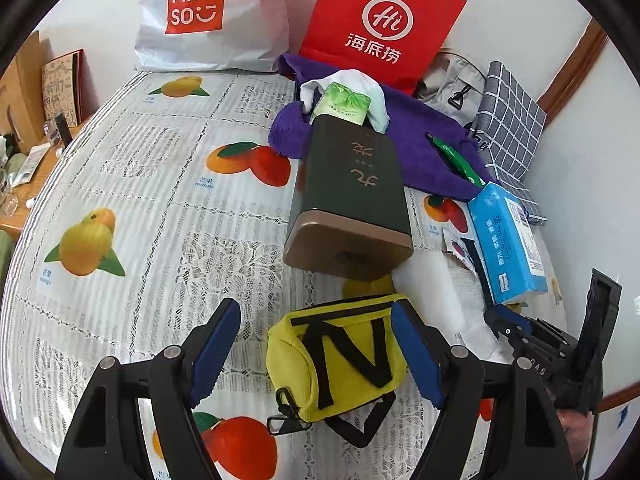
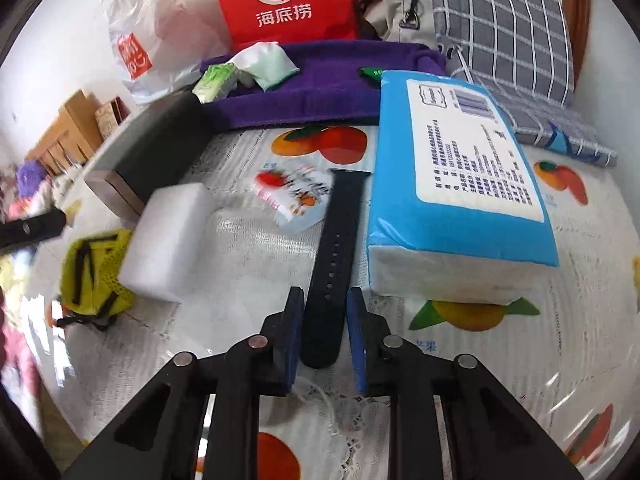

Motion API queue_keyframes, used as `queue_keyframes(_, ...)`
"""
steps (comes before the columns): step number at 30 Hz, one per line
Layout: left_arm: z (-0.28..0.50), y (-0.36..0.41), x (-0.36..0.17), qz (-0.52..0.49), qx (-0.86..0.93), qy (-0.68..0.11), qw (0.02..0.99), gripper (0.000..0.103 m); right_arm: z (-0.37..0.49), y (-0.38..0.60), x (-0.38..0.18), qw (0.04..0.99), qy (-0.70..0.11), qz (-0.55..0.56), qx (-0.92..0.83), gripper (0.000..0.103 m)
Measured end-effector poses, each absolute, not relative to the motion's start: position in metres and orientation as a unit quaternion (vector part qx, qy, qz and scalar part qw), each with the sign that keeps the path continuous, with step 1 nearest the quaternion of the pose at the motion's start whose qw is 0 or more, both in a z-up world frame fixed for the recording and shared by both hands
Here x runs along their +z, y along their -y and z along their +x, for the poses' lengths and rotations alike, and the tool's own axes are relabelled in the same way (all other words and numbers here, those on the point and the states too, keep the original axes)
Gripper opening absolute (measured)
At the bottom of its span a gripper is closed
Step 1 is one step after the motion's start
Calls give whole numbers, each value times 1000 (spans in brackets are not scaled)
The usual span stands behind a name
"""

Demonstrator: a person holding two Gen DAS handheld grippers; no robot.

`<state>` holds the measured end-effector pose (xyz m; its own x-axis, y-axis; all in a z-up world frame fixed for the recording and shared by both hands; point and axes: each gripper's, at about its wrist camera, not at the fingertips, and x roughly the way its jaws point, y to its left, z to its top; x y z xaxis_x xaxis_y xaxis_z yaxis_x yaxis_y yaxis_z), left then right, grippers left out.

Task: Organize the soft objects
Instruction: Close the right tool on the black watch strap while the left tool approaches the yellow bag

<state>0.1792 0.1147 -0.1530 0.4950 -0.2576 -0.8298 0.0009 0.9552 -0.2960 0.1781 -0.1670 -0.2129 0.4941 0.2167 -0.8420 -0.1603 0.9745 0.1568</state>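
Dark strap (image 2: 332, 264) lies between the right gripper's (image 2: 325, 300) fingers.

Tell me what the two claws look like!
Both look alike. The left claw and right claw each have black angular frames with triangular cut-outs, round silver pins at the joints, and two flat fingers lined with blue pads.

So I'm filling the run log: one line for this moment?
left gripper: open around yellow pouch | right gripper: open around black strap
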Motion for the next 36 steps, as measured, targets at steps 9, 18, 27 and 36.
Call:
queue_keyframes(9, 167, -120, -146, -147, -75, -492, 855, 76, 163, 173, -190, 866, -480, 57, 128, 21)
queue_keyframes(18, 151, -112, -142, -139, -70, -496, 854, 76, 129, 185, -170, 870, -471, 46, 140, 21)
queue_keyframes(27, 141, -103, -141, -134, -68, -498, 854, 76, 87, 215, -178, 860, -492, 22, 135, 20)
queue_keyframes(36, 139, -101, -150, -124, -54, -512, 848, 76, 96, 219, -213, 852, -504, 18, 140, 40)
